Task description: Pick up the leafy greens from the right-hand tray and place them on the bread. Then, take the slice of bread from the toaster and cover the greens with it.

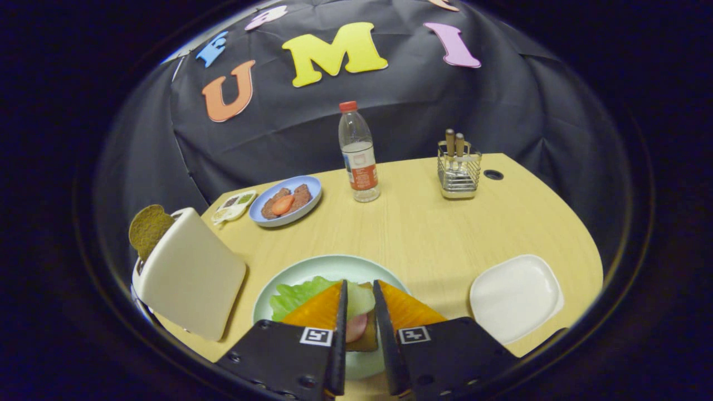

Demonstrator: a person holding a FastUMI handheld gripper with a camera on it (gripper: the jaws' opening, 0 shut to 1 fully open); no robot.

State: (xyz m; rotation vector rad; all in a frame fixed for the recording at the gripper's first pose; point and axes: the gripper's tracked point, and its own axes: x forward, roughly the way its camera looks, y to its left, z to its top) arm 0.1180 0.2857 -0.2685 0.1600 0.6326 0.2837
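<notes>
Hovering gripper with fingers parted over greens on pale plate, wooden tabletop, toaster at left edge, white tray at right edge, black cloth wall behind.

So the plate with the leafy greens sits at the table's near edge, toaster left of it, tray right. Bottle and utensil rack along the far edge, dish far left.

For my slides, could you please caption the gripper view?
Gripper open over greens on the plate; bread waits in the toaster.
</notes>
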